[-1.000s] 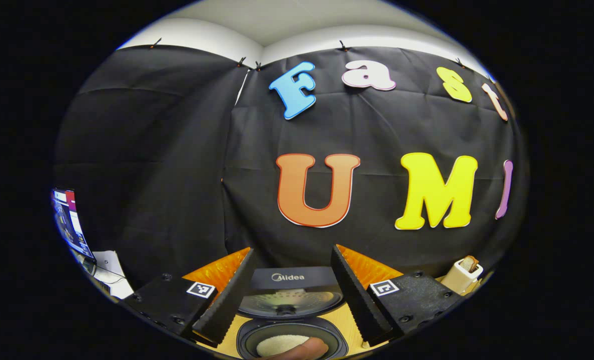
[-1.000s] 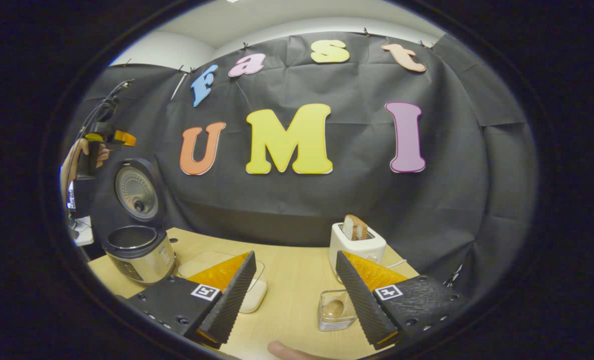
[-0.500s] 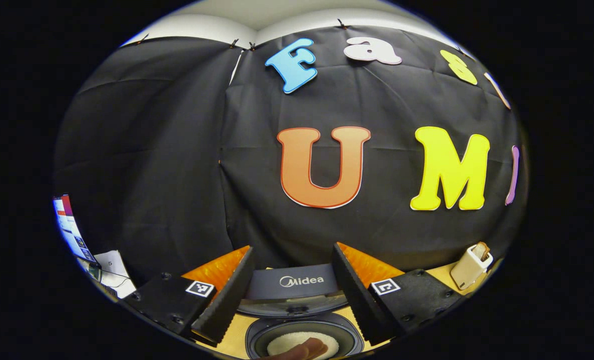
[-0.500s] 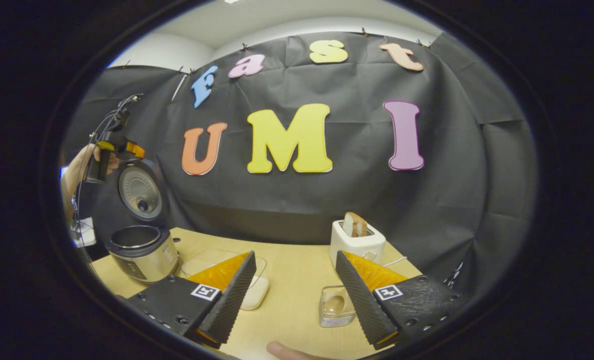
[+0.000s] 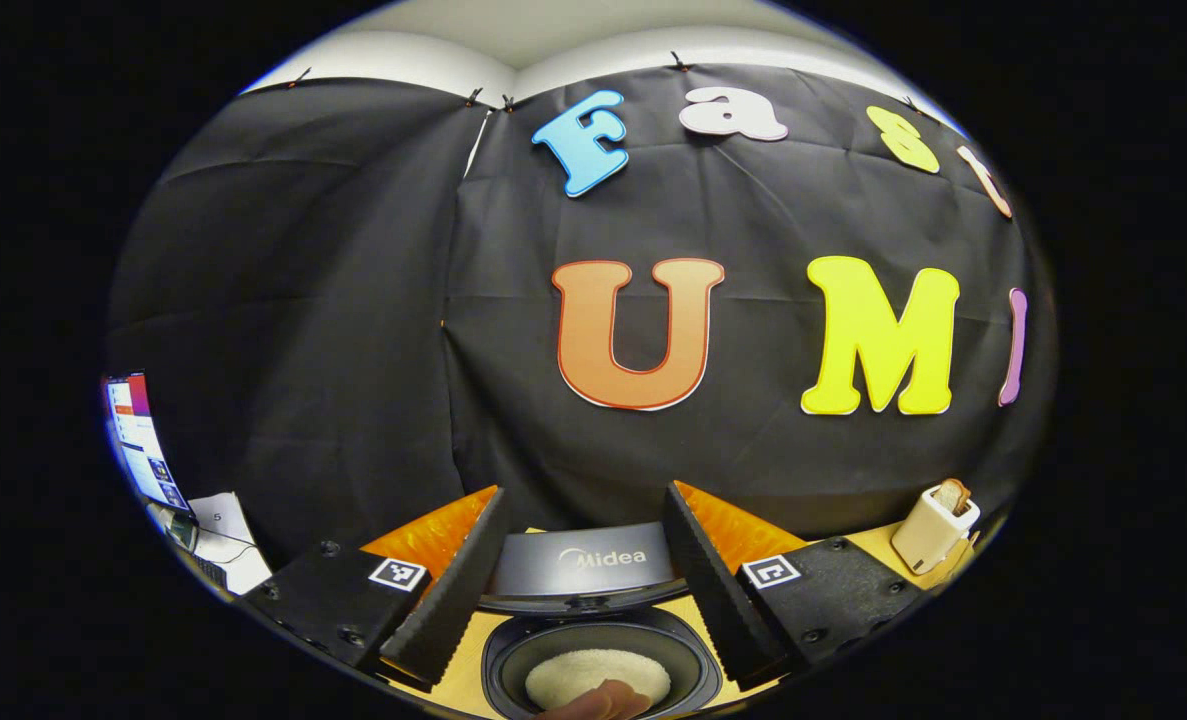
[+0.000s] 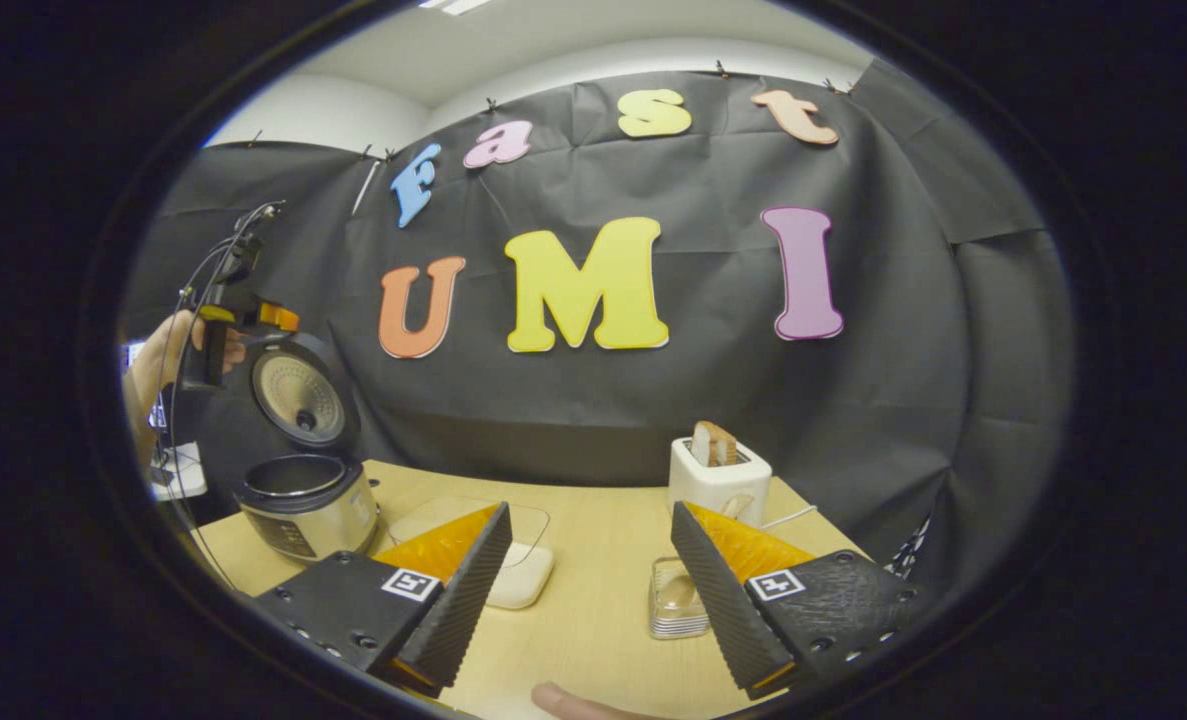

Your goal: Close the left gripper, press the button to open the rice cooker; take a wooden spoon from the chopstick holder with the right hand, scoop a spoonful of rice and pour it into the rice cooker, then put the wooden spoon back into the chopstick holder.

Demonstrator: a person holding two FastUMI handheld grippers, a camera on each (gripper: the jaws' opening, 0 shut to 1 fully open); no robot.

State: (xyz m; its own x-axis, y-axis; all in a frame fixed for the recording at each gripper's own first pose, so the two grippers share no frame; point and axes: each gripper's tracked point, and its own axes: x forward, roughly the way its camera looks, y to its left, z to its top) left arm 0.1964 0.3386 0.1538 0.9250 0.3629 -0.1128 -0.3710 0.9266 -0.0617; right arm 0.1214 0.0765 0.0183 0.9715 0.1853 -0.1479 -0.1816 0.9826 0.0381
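The rice cooker (image 6: 308,505) stands at the table's left with its lid (image 6: 298,395) raised. In the left gripper view its pot (image 5: 513,650) lies straight below with white rice (image 5: 583,670) inside. My left gripper (image 5: 585,493) hovers open above the cooker, with the lid's top (image 5: 583,560) between its fingers. A hand holds that same left gripper (image 6: 243,320) by the lid's upper edge. My right gripper (image 6: 591,508) is open and empty over the table. A clear holder (image 6: 675,605) with a wooden spoon (image 6: 683,590) sits just left of its right finger.
A white toaster (image 6: 718,478) with a bread slice stands at the back, also seen as the toaster (image 5: 935,525) far right. A white dish with a clear lid (image 6: 518,575) lies between cooker and holder. A monitor (image 5: 141,440) is at the left. A fingertip (image 6: 563,700) shows below.
The left gripper has sunk closer to the raised lid and stays open. The right gripper's view has drifted slightly, with cooker and holder now a bit further right. Both stay empty.
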